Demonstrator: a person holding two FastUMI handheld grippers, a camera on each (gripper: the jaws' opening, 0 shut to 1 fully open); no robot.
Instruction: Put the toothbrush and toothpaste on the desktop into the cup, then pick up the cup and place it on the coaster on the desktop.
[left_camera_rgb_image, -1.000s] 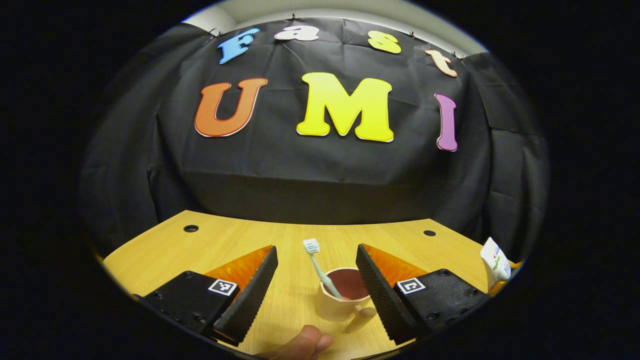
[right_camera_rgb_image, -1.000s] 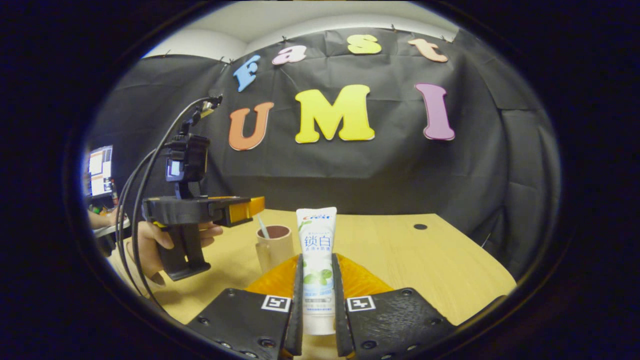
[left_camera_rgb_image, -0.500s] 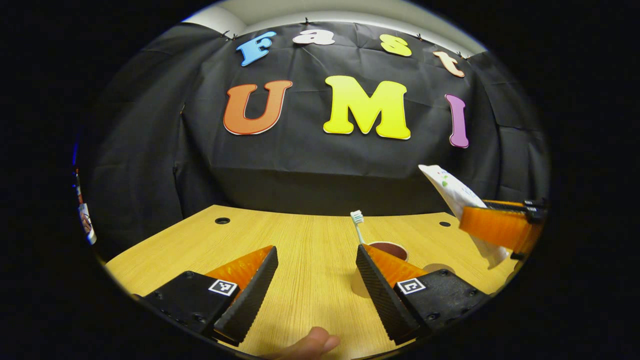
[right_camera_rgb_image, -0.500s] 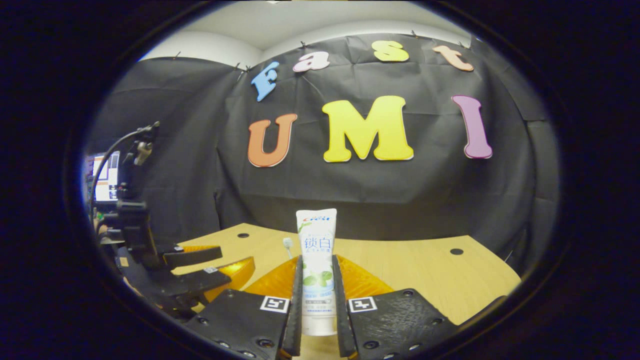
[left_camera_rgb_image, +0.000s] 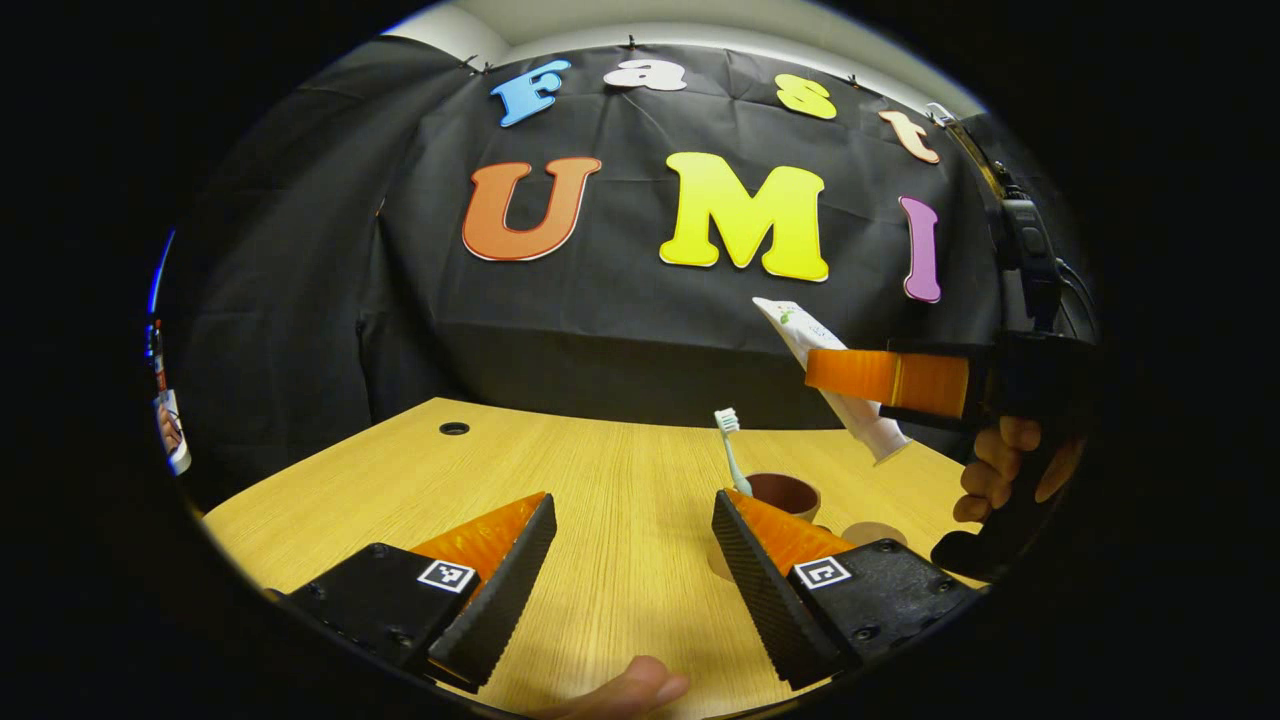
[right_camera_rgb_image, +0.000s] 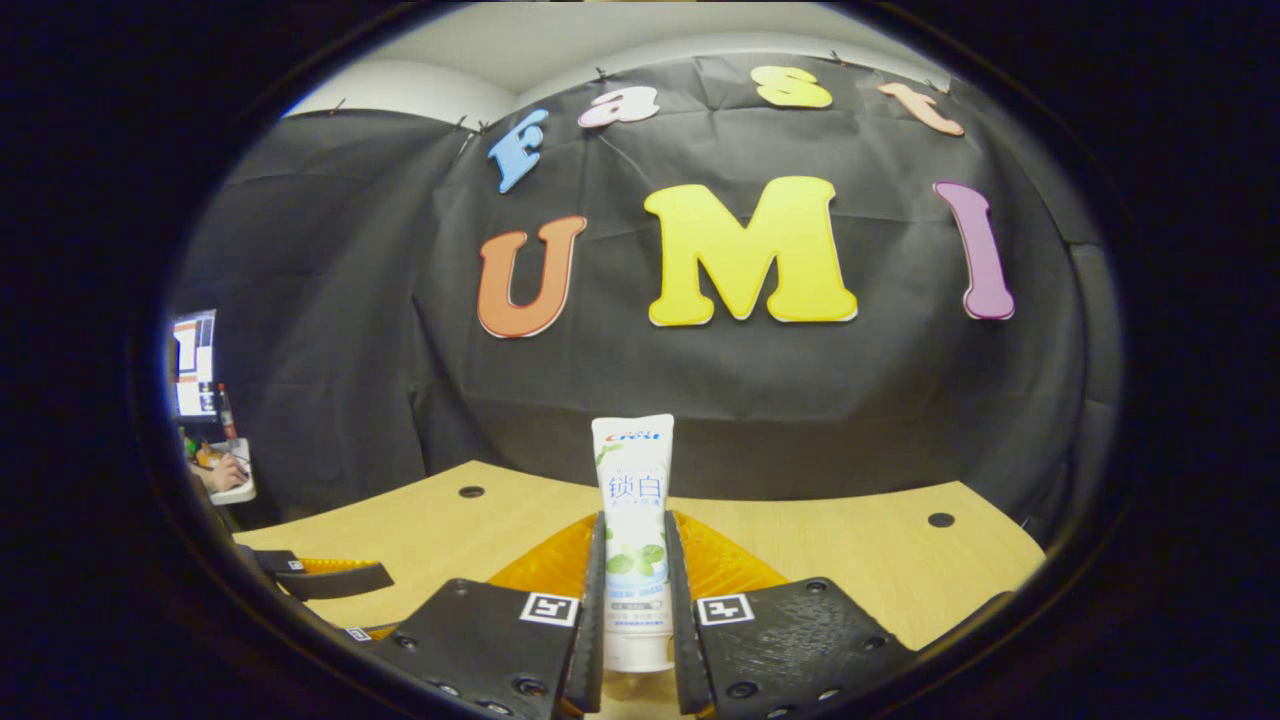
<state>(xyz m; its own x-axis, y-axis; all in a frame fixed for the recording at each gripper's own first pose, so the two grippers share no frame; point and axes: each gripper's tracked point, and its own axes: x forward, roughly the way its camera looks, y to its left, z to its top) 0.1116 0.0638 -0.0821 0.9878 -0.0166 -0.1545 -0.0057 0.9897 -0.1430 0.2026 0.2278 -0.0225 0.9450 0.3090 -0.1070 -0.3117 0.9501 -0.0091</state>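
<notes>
The toothbrush (left_camera_rgb_image: 729, 446) already stands in the cup (left_camera_rgb_image: 783, 494) on the counter (left_camera_rgb_image: 600, 480). The toothpaste (right_camera_rgb_image: 633, 530) is clamped in the right claw (right_camera_rgb_image: 633, 640), raised beside the cup; lowering it in is judged next. The left claw (left_camera_rgb_image: 632, 570) is held open, empty.

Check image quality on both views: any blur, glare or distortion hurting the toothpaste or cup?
Left gripper view: strong fisheye bend curves the desktop edge; toothbrush and cup sharp, the cup partly hidden by a finger of the left gripper. Right gripper view: toothpaste tube sharp and evenly lit between the fingers of the right gripper, no glare; left rim dim.
</notes>
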